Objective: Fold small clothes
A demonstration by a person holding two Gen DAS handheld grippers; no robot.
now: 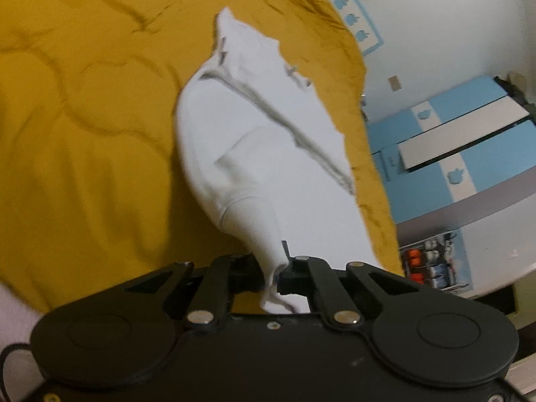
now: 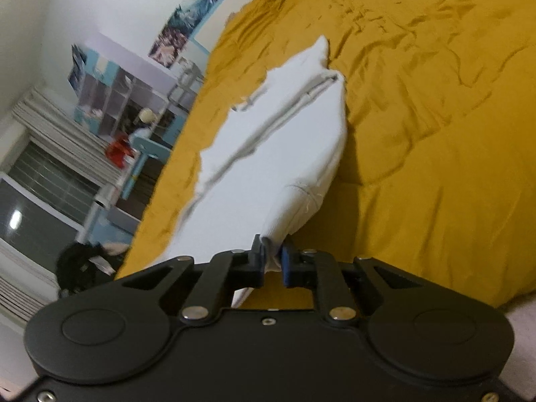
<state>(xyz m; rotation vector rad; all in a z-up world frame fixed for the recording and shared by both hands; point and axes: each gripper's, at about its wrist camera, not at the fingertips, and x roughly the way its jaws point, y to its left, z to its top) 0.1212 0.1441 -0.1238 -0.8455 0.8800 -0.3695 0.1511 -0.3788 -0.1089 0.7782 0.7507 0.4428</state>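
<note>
No brand, label or writing can be read anywhere; the garment and the furniture show only shapes and pictures. Nearest the left wrist camera, the left gripper [image 1: 273, 276] is clamped on the ribbed cuff of a sleeve of the white garment [image 1: 261, 140], its jaws drawn in until only the bunched cloth parts them, with a frayed bit of hem hanging below the pinch. Nearest the right wrist camera, the right gripper [image 2: 272, 263] is likewise pinched tight on the other cuff of the white garment [image 2: 268, 160], blue pads pressing the fabric from both sides. From each grip the sleeve runs up and away into the body of the garment, which stretches over the mustard-yellow bedspread [image 1: 83, 134] toward its far edge; a grey seam or zipper line runs the length of the white cloth, and the collar end tapers to a point farthest from the cameras. Whether the body lies on the cover or is lifted off it is unclear through the blur. The bedspread [image 2: 435, 134] is wrinkled and quilted around it. Beyond the bed's far edge, the left view shows a blue and white cabinet [image 1: 462, 140] with apple shapes, and the right view shows shelves [image 2: 124, 104], posters [image 2: 187, 23] on the wall and window blinds [image 2: 50, 154].
</note>
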